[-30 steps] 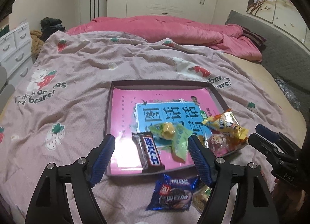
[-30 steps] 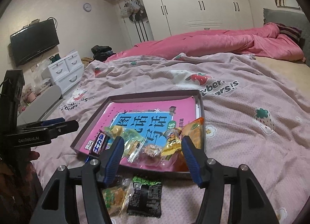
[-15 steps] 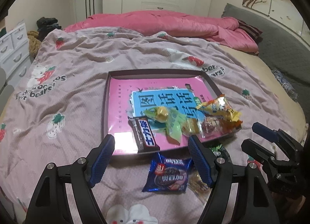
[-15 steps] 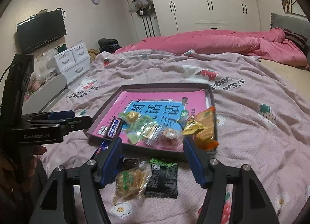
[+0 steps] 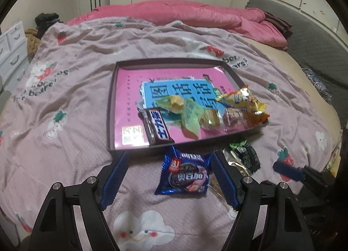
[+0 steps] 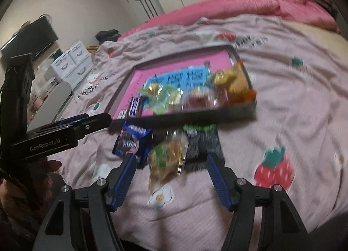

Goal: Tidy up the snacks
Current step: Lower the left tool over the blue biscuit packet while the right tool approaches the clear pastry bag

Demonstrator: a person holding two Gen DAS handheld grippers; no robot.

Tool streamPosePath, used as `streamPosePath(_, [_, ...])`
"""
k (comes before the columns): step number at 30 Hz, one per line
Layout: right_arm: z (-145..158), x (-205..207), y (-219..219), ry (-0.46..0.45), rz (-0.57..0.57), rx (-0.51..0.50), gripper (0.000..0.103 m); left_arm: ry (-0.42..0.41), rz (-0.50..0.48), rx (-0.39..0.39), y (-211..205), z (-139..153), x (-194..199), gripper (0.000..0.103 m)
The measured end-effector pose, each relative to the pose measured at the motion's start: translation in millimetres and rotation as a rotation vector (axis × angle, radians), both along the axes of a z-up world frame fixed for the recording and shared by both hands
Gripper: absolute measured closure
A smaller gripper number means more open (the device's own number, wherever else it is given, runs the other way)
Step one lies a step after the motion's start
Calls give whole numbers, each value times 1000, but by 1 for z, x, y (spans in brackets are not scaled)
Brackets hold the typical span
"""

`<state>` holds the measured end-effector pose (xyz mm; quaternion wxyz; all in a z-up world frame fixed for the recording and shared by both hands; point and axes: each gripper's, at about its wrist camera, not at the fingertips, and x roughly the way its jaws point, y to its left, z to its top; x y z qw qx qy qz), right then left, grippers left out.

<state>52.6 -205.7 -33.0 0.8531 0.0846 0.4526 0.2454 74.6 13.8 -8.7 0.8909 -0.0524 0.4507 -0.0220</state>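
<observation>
A dark shallow tray [image 5: 112, 98] with a pink book inside lies on the bed and holds several snacks: a brown chocolate bar [image 5: 157, 127], a green candy [image 5: 187, 114] and yellow-orange packets [image 5: 241, 98]. In front of the tray on the blanket lie a blue cookie packet [image 5: 184, 175], a black-green packet [image 5: 244, 156] and a clear cracker packet [image 6: 167, 159]. My left gripper [image 5: 168, 178] is open, its fingers either side of the blue packet. My right gripper [image 6: 171, 178] is open around the cracker packet's near end. The tray also shows in the right wrist view [image 6: 195, 118].
The bed is covered by a pink strawberry blanket [image 5: 65, 103] with a pink duvet [image 5: 174, 12] bunched at the far end. White drawers [image 6: 71, 62] and a TV [image 6: 28, 40] stand to the left. A grey headboard [image 5: 315, 40] runs along the right.
Both grippers have pulled back and down from the tray toward the loose packets on the blanket. Both stay open. The right wrist view is motion-blurred.
</observation>
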Motion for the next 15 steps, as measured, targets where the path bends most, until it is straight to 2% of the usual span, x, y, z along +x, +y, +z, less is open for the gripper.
streamPosePath(5, [-11, -6, 9, 57, 12, 16, 36, 45, -18, -33, -5, -13, -1, 24])
streamPosePath(15, [-25, -5, 19, 101, 20, 16, 36, 101, -38, -33, -11, -32, 4, 24])
